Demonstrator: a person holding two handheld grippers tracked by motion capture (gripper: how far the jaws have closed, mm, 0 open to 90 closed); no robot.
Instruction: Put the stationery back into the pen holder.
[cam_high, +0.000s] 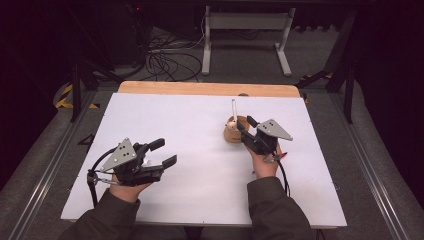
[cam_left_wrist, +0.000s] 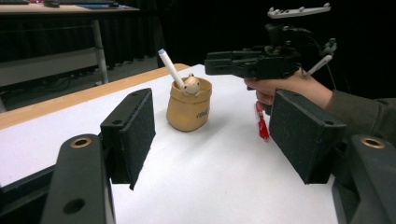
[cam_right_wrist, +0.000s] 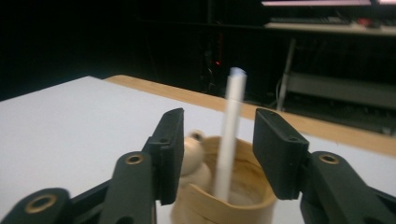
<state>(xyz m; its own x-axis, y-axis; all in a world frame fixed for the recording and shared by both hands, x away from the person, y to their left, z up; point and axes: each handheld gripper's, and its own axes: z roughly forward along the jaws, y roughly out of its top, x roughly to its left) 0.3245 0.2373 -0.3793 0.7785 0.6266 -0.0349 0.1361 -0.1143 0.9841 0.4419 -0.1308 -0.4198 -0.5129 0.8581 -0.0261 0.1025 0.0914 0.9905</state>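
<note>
I see a dim room: grey floor around my white surface, tangled cables and a white desk frame far beyond the fingers.

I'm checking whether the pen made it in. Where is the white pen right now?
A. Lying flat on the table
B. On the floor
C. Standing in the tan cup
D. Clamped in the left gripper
C: the white pen stands tilted in the tan cup, with the right gripper jaws apart on either side, not pressing it.
</note>
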